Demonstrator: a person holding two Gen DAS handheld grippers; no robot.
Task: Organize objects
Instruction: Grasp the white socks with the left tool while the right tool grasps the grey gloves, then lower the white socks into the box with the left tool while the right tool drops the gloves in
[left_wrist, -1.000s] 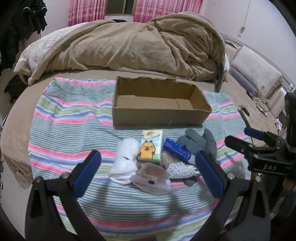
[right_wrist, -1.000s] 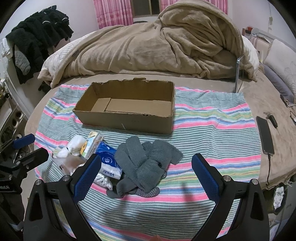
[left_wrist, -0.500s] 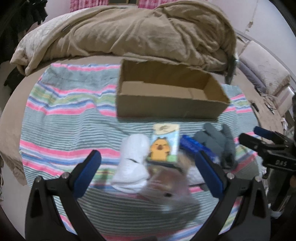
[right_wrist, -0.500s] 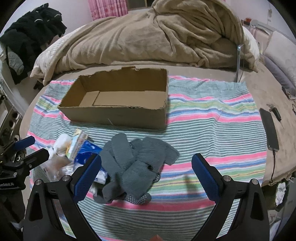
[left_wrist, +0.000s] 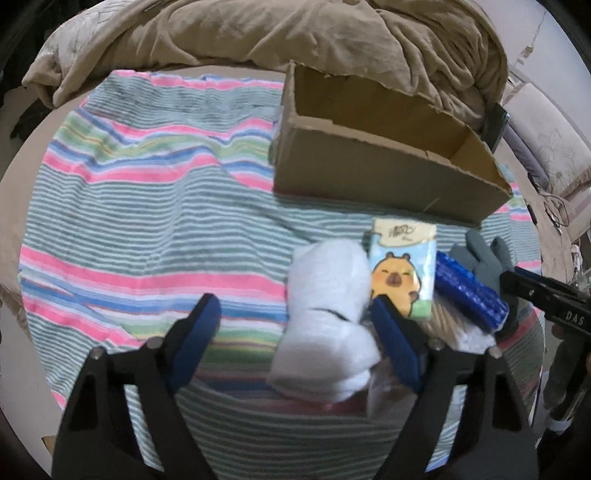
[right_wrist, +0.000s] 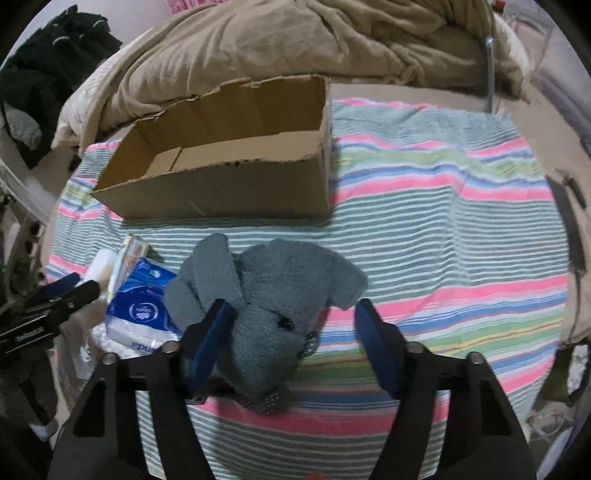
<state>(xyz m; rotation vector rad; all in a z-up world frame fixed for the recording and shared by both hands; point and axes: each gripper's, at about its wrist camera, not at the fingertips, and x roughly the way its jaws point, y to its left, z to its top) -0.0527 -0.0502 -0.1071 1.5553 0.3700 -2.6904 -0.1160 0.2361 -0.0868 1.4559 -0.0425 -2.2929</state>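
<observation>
Left gripper (left_wrist: 295, 328), open, now lowered around white socks (left_wrist: 328, 314); right gripper (right_wrist: 295, 338), open, around grey socks (right_wrist: 273, 295). Box (right_wrist: 221, 192) empty; grasps imminent.

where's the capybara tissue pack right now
In the left wrist view, the capybara tissue pack lies on the striped towel just in front of the cardboard box, between the white socks and the blue pack.

Pink-green-blue striped cloth (left_wrist: 147, 221), brown cardboard box (left_wrist: 369, 170), grey socks (right_wrist: 273, 302), white bundle (left_wrist: 328, 295).
</observation>
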